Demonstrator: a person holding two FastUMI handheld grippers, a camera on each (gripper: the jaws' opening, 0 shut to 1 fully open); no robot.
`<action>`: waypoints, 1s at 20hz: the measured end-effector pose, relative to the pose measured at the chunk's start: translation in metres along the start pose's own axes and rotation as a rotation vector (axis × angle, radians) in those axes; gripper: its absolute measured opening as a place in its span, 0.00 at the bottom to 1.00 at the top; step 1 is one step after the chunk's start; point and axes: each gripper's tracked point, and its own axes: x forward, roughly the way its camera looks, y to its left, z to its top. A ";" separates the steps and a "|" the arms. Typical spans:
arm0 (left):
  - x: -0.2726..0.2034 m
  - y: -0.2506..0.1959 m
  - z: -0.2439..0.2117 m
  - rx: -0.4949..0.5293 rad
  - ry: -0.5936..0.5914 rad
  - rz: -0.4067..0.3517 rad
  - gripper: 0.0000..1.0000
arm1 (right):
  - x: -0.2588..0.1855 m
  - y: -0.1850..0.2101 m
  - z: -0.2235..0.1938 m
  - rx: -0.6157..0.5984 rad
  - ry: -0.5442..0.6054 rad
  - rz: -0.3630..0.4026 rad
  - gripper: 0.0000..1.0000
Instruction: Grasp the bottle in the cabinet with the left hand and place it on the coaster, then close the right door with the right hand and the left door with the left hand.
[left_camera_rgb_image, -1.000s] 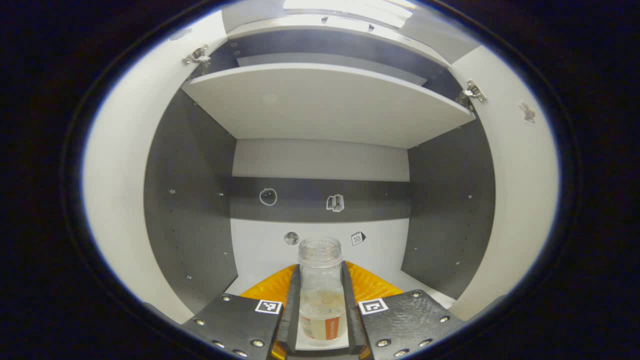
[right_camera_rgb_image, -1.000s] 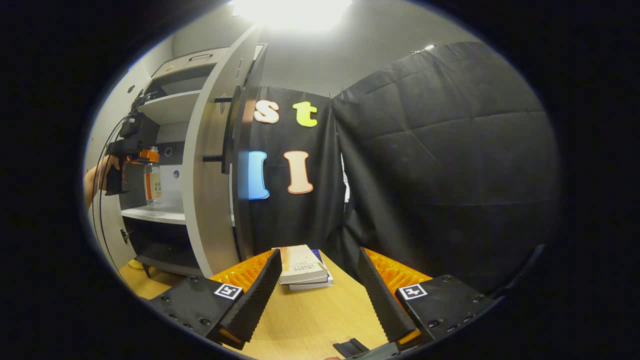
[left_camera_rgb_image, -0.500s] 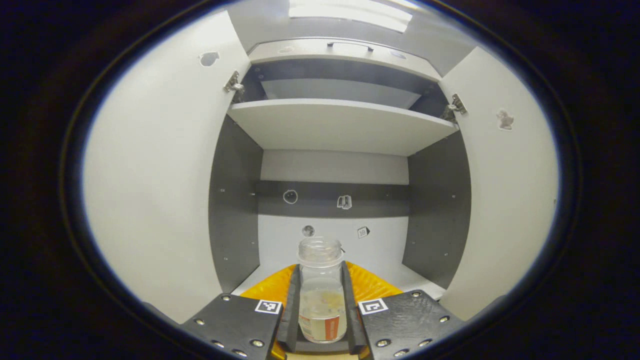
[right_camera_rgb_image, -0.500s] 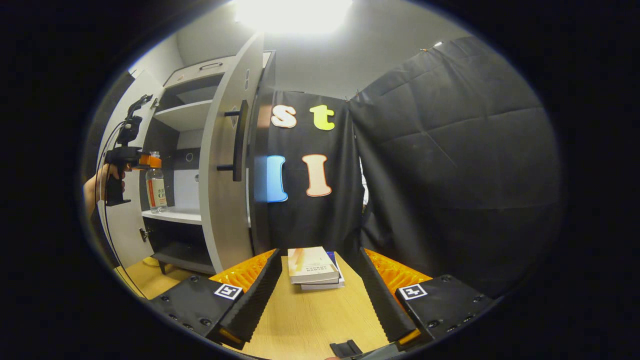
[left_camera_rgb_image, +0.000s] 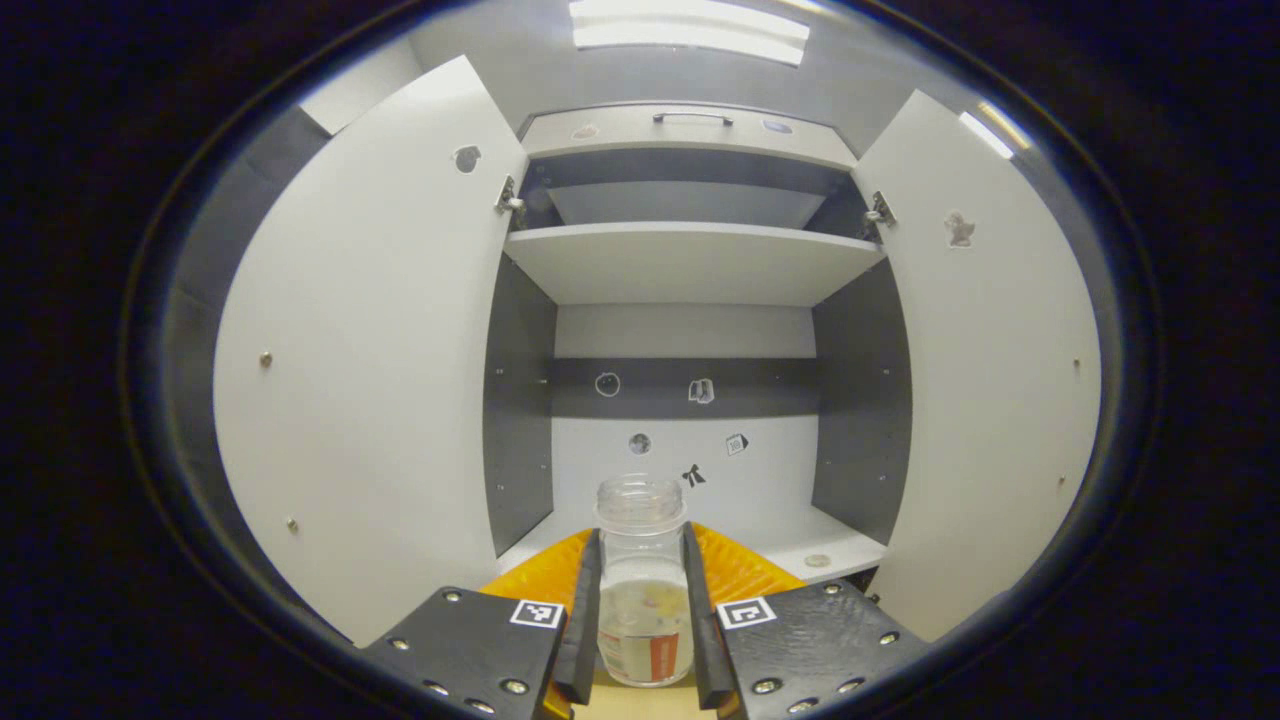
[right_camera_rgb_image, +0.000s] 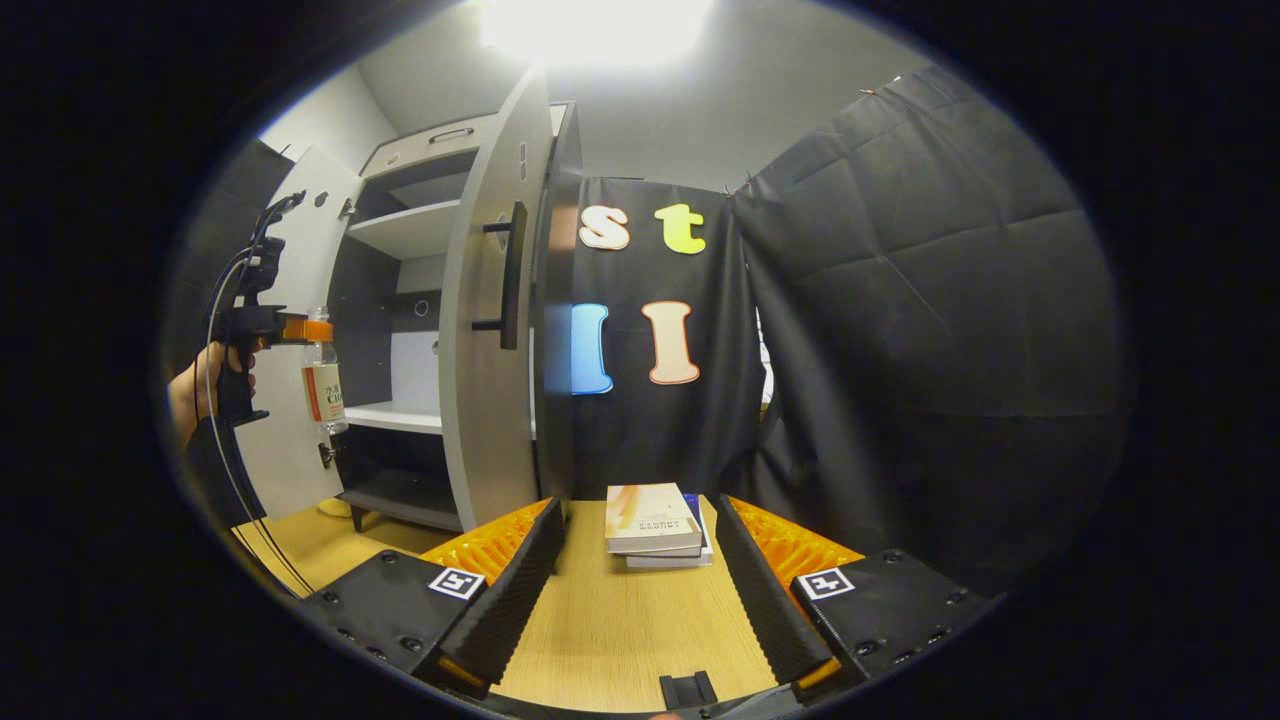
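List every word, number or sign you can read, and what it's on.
On the bottle: label print too blurred to read.
On the top book: cover lettering too small to read.
On the stickers inside the cabinet: small pictures, no legible text.
Nothing here can be quoted with confidence.

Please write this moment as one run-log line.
left gripper: shut on bottle, held clear of cabinet shelf | right gripper: open above table | both doors open
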 end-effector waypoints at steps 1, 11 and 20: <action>-0.006 0.000 -0.007 -0.006 0.008 0.002 0.41 | -0.001 0.001 0.000 -0.002 -0.002 0.009 0.97; -0.049 -0.008 -0.081 -0.056 0.077 -0.006 0.41 | -0.003 0.022 -0.006 -0.050 0.010 0.084 0.97; -0.099 -0.019 -0.184 -0.072 0.160 -0.064 0.41 | -0.008 0.032 -0.018 -0.057 0.038 0.090 0.98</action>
